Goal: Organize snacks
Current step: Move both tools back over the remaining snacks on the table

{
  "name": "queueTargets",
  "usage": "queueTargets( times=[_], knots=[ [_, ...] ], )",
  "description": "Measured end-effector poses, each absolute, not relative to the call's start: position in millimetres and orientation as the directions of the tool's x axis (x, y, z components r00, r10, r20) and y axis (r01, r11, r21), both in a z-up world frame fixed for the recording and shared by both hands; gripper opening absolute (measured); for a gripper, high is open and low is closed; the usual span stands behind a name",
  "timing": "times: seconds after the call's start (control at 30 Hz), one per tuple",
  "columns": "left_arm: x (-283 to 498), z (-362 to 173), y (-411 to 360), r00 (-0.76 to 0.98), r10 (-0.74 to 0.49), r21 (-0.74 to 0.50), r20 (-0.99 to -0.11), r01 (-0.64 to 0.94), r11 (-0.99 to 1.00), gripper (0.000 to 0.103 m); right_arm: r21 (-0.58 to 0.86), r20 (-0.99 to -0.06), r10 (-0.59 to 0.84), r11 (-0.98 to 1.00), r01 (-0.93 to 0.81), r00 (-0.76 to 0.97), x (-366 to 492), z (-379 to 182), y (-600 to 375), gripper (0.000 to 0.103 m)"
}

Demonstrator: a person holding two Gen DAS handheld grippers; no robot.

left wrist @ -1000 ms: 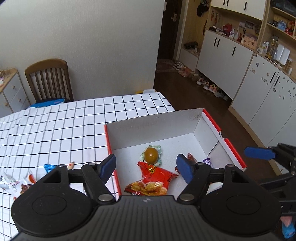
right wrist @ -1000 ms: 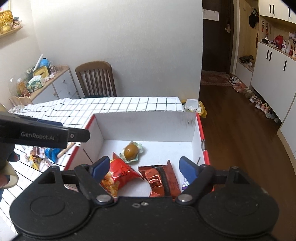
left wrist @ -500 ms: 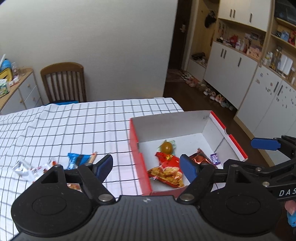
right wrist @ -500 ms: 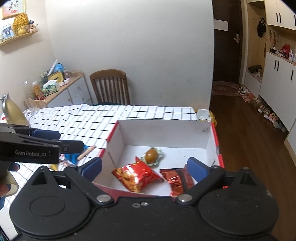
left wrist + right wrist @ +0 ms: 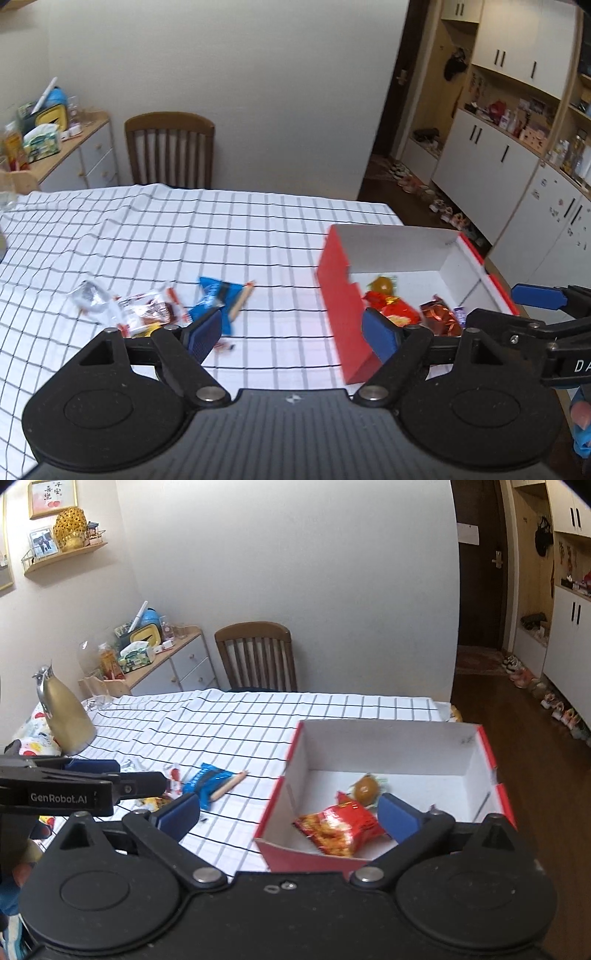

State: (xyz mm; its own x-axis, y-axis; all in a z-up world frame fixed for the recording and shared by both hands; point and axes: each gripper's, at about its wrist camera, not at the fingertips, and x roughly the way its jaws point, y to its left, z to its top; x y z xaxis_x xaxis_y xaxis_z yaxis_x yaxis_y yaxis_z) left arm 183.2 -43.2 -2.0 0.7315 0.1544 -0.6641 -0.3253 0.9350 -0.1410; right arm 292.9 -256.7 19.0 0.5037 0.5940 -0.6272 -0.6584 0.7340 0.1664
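Both my grippers (image 5: 291, 334) (image 5: 288, 814) released; box (image 5: 388, 738) holds about four snacks; loose pile (image 5: 147, 306) at nine o'clock remains on tabletop (image 5: 221, 229).

one red box (image 5: 391, 746), four snacks inside, about five loose on the tablecloth (image 5: 221, 236), one chair (image 5: 256, 655)

A white cloth with a black grid (image 5: 184, 240) carries a blue packet (image 5: 214, 295) and a red-sided, white-lined box (image 5: 340, 295).
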Motion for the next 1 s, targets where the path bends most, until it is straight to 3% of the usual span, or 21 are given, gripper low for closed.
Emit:
queueTargets(
  times=[0.67,1.0],
  knots=[
    [141.9,-42.8,49.5,0.695,0.168,-0.096,-0.699,-0.323,0.941,0.083,0.168,-0.635,0.589,0.737,-0.655,0.500,255.1,5.3,-176.3,0.103],
    [148.4,-91.1,95.1,0.631,0.154,-0.168,-0.760,-0.420,0.892,0.083,0.143,-0.666,0.582,0.713,-0.686,0.467,253.9,-17.4,-127.8,0.102]
  ],
)
